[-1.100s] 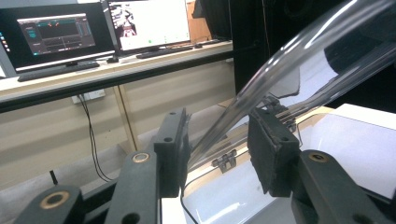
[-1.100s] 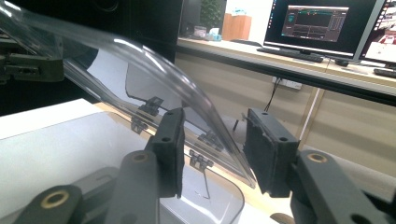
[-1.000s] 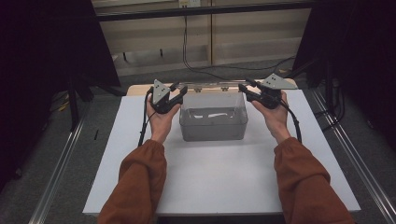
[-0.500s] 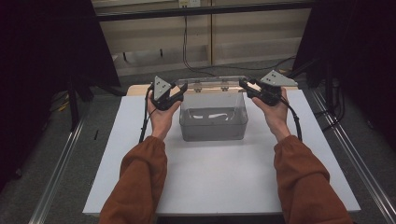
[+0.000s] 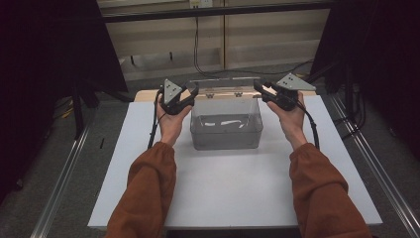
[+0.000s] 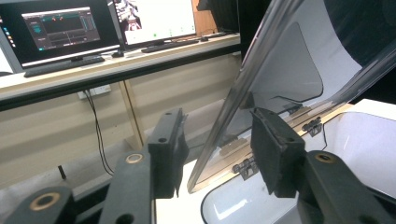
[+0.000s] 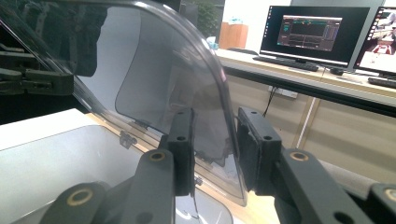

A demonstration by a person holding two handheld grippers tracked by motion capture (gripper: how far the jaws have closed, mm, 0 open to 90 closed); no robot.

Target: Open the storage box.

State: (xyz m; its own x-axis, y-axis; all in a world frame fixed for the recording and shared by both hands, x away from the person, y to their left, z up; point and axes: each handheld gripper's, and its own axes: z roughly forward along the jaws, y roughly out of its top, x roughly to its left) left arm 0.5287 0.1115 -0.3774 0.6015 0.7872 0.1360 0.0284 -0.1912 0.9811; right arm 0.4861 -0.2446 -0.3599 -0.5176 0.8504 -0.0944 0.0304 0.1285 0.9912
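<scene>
A person holds a tool in each hand at the far corners of a clear plastic box (image 5: 226, 126) on the white surface (image 5: 233, 191). Since a second ago the hinged lid (image 7: 154, 79) has swung up to stand nearly upright. The left tool (image 5: 190, 94) has its lid edge between its jaws without contact; the right tool (image 5: 261, 88), just narrowed, appears to pinch the opposite edge. The box looks almost fully open.
</scene>
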